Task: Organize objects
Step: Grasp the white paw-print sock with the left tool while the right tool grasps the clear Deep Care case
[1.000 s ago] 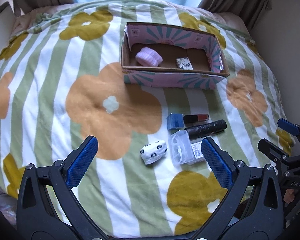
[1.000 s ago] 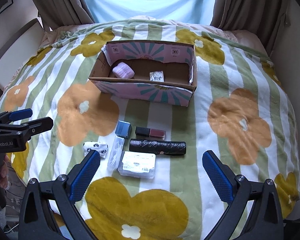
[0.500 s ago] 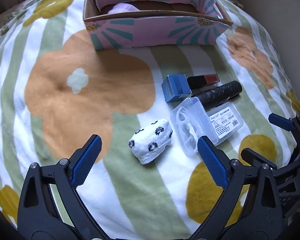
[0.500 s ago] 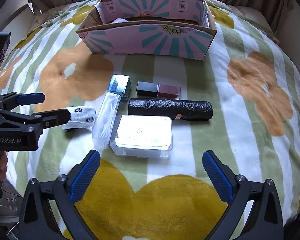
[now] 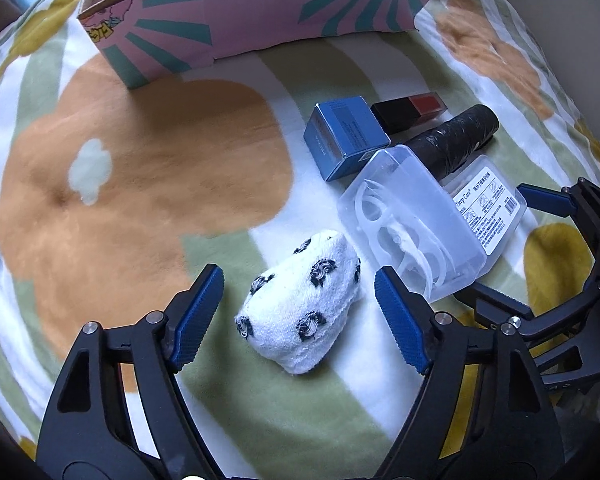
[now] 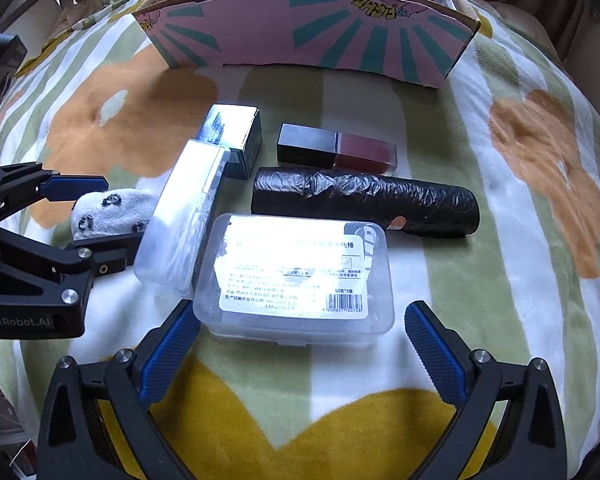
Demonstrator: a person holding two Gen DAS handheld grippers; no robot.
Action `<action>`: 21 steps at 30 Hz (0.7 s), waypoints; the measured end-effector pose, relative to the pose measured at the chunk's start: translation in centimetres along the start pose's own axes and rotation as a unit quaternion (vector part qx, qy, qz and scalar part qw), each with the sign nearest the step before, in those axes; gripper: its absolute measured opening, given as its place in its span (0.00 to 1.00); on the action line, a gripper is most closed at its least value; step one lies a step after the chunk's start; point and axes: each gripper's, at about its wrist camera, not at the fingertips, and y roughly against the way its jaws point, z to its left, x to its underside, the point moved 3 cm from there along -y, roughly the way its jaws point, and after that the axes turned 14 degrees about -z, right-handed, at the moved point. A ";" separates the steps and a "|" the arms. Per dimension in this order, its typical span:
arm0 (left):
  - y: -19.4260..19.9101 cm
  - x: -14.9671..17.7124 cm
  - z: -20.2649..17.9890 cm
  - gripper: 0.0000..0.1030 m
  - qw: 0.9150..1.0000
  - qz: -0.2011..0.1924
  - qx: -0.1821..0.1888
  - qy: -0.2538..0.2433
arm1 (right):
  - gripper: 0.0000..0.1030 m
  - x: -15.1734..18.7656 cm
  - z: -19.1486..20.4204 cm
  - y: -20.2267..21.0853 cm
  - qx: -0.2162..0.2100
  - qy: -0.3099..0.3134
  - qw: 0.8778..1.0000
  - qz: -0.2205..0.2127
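A white sock roll with black spots (image 5: 300,308) lies on the flowered blanket, and my left gripper (image 5: 298,276) stands open with one finger on each side of it. My right gripper (image 6: 300,312) is open too, its fingers flanking the near end of a clear labelled box (image 6: 296,272). Beside that box lies a clear floss-pick case (image 6: 184,216). Behind them are a blue box (image 6: 232,132), a lipstick (image 6: 336,148) and a black bag roll (image 6: 364,200). In the right wrist view the left gripper (image 6: 108,216) straddles the sock (image 6: 112,208).
A pink cardboard box with teal rays (image 6: 308,28) stands open-topped at the back of the bed; its inside is hidden from here. The striped blanket (image 5: 140,184) spreads left of the items. Curtains hang behind the box.
Both grippers have dropped and moved forward toward the items. The left one now has the sock between its fingers, and the right one has reached the labelled box.
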 end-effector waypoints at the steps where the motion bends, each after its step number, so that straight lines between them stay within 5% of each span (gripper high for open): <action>1: -0.2 0.0 -0.1 0.68 1.000 0.000 0.003 -0.004 | 0.99 0.0 0.0 -0.4 0.005 0.003 1.000 0.003; 6: -1.1 -0.2 -0.4 0.50 1.000 0.006 0.020 -0.016 | 0.95 -0.3 -0.4 -1.1 0.004 -0.009 1.000 0.006; 10: -1.2 -0.4 -0.4 0.47 1.000 0.006 0.025 -0.018 | 0.85 -0.4 -0.3 -1.5 -0.003 -0.011 1.000 0.013; 21: -0.7 -0.6 -0.6 0.38 0.999 0.009 0.036 -0.022 | 0.84 -0.2 -0.9 -0.7 0.003 -0.024 1.000 0.018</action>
